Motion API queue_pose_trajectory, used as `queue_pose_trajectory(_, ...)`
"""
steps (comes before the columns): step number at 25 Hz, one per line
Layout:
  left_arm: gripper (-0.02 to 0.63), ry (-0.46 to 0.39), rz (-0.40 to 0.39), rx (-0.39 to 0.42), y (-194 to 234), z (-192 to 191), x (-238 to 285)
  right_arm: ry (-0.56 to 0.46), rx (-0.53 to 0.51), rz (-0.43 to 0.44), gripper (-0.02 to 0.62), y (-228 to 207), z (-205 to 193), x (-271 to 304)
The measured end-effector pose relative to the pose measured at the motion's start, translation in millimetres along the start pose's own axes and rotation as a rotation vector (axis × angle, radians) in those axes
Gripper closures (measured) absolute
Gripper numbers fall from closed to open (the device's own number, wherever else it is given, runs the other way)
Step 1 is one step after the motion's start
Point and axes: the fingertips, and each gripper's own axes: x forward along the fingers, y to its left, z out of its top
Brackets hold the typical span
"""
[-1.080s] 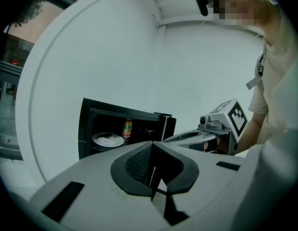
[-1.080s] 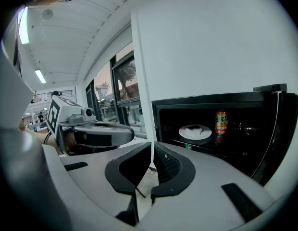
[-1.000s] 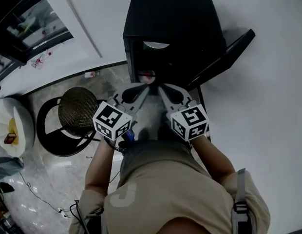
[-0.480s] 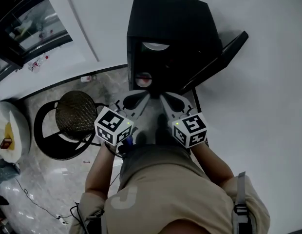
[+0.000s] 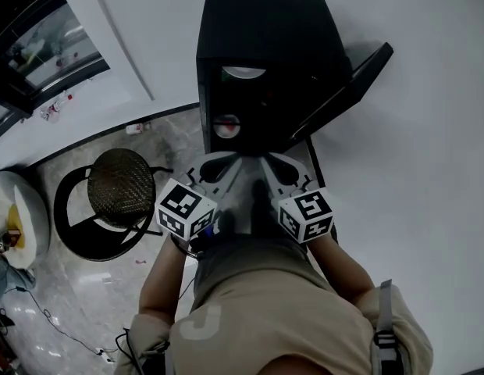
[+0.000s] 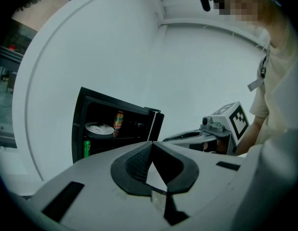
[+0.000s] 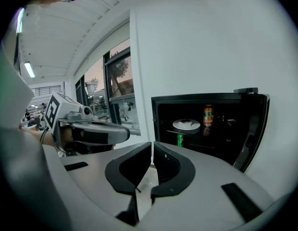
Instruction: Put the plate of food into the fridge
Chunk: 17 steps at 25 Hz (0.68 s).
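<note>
The plate of food [image 7: 186, 124] sits on the upper shelf inside the black fridge [image 5: 265, 53]. An orange can [image 7: 208, 114] stands just beside it, and a green can [image 7: 180, 139] on the shelf below; their print is too small to read. The fridge door [image 5: 347, 84] stands swung open to the right. The left claw [image 6: 152, 146] and right claw [image 7: 152, 146] are closed on nothing, side by side near the open front.
</note>
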Motion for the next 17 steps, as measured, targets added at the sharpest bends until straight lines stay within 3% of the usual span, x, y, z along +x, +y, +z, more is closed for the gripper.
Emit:
queue_pose_trajectory(7, 0.595, 0.006, 0.006, -0.019, -3, -3, 0, -0.003, 0.016, -0.026, 0.566, -5, -8, -14)
queue_pose_trajectory(17, 0.595, 0.041, -0.031, 0.013, -42, -3, 24, -0.006, 0.063, -0.053, 0.566, -28, -27, -50)
